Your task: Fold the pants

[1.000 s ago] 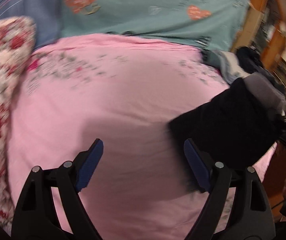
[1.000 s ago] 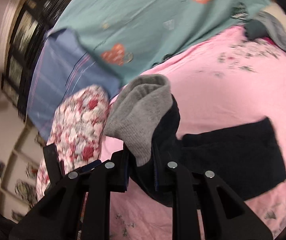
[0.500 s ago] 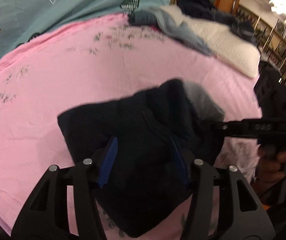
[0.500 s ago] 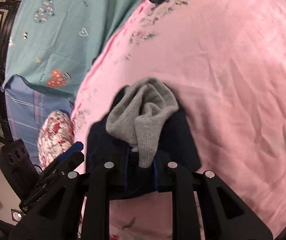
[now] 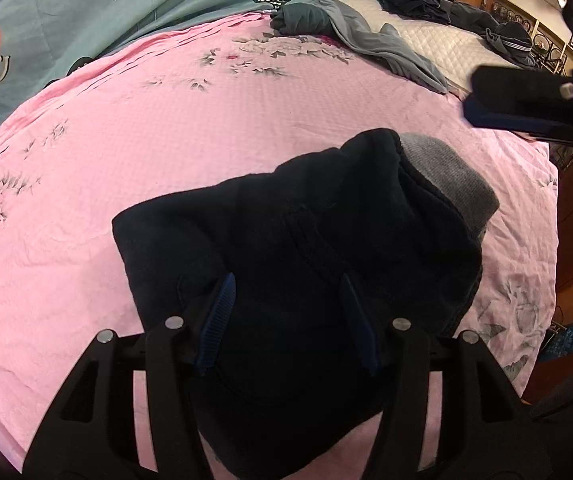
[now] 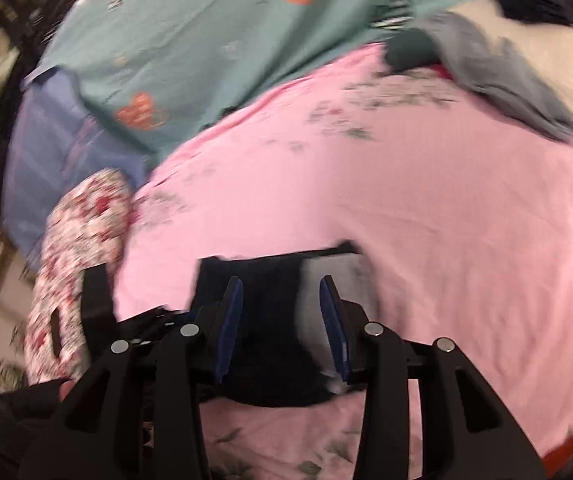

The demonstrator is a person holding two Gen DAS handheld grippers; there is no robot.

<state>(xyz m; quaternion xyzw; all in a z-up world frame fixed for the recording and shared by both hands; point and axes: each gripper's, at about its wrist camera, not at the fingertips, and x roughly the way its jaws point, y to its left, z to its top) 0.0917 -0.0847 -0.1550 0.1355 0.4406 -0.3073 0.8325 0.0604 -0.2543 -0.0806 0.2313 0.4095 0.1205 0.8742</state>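
Note:
The dark navy pants [image 5: 298, 248] lie folded in a bundle on the pink bedspread [image 5: 166, 128], with a grey lining [image 5: 450, 176] showing at the far right end. My left gripper [image 5: 286, 312] is open, its blue-padded jaws low over the near part of the bundle. My right gripper [image 6: 282, 312] is open and empty above the pants [image 6: 262, 280]; this view is blurred. The right gripper also shows in the left wrist view [image 5: 526, 108], at the upper right, above the bed.
A teal heart-print sheet [image 5: 86, 8] lies at the back. Grey and dark clothes [image 5: 366, 36] lie on a white quilted pad [image 5: 446, 44] at the back right. A floral pillow [image 6: 82, 248] lies at the left. The bed edge [image 5: 542, 280] drops off at the right.
My right gripper has let go of the pants, opened and lifted away. The bundle now rests on the bedspread. My left gripper stays open over it.

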